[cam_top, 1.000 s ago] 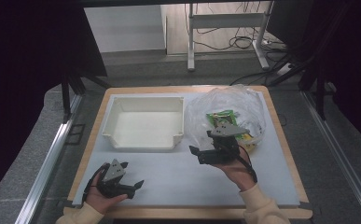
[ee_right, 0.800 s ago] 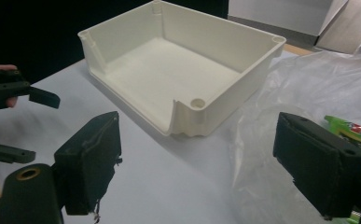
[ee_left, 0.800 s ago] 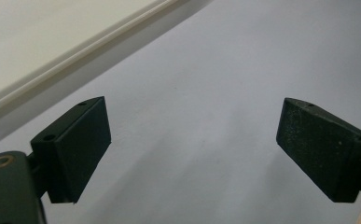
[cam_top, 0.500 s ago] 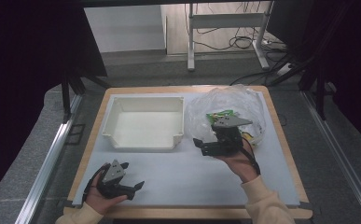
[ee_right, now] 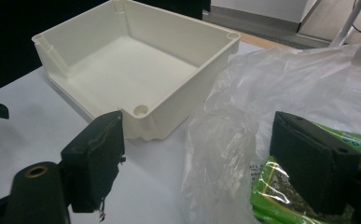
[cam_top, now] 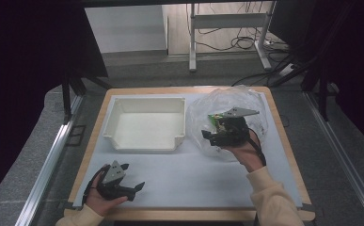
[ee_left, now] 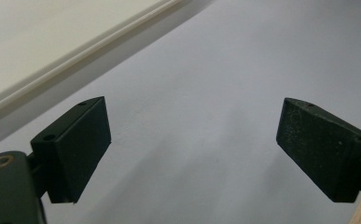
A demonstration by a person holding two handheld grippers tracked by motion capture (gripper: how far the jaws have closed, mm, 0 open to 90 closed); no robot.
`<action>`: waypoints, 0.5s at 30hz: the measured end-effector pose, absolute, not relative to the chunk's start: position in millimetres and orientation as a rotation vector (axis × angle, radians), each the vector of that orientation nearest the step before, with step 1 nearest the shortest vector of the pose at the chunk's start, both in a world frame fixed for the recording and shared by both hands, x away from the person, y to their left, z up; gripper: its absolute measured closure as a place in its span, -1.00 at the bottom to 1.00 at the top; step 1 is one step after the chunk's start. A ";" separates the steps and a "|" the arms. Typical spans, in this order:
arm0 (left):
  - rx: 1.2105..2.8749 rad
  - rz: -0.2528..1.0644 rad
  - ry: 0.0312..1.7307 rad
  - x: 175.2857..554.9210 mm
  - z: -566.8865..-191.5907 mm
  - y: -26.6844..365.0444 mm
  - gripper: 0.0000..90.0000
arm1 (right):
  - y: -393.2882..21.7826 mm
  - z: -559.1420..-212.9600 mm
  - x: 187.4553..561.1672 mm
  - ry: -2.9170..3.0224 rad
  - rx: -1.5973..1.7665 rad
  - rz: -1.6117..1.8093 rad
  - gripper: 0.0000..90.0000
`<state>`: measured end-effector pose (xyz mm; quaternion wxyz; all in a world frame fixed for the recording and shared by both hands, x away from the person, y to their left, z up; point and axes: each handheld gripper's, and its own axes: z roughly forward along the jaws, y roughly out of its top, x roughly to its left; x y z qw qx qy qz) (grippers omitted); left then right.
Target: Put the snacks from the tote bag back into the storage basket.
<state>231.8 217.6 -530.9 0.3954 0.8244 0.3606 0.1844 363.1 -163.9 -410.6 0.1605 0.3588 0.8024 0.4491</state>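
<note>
The crinkly clear plastic bag sits on the table's right side, just beside the empty white plastic bin, with a green printed packet inside. The right gripper is over it, jaws wide, nothing held. Imo the film's slippery, so a pinch could grab only plastic and the packet slides out, or drags the whole bag. Can't tell where the bag's opening is tbh, and the packet print's unreadable. The left gripper rests near the front edge, also wide open.
</note>
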 end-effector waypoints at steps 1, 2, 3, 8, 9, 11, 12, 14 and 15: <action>2.090 0.468 0.914 231.8 -530.9 217.6 -0.78 | -163.9 -410.6 363.1 2.292 1.025 1.283 -0.58; 2.091 0.467 0.915 231.8 -531.0 217.5 -0.78 | -164.6 -410.6 364.4 2.290 1.018 1.284 -0.56; 2.093 0.467 0.914 231.8 -531.1 217.4 -0.78 | -165.2 -410.4 365.3 2.281 1.012 1.284 -0.55; 2.088 0.470 0.918 231.3 -530.9 218.0 -0.78 | -167.2 -406.5 372.0 2.266 1.011 1.286 -0.55; 2.088 0.470 0.918 231.3 -530.9 218.0 -0.78 | -167.2 -406.5 372.0 2.266 1.011 1.286 -0.55; 2.088 0.470 0.920 231.5 -531.0 218.1 -0.78 | -167.6 -404.9 374.6 2.260 1.015 1.283 -0.56; 2.089 0.471 0.921 231.6 -531.2 217.9 -0.78 | -168.0 -403.5 377.8 2.256 1.027 1.280 -0.58; 2.090 0.470 0.921 231.6 -531.3 217.8 -0.78 | -169.2 -402.3 381.6 2.258 1.037 1.274 -0.60; 2.090 0.470 0.921 231.6 -531.3 217.8 -0.78 | -169.2 -402.3 381.6 2.258 1.037 1.274 -0.60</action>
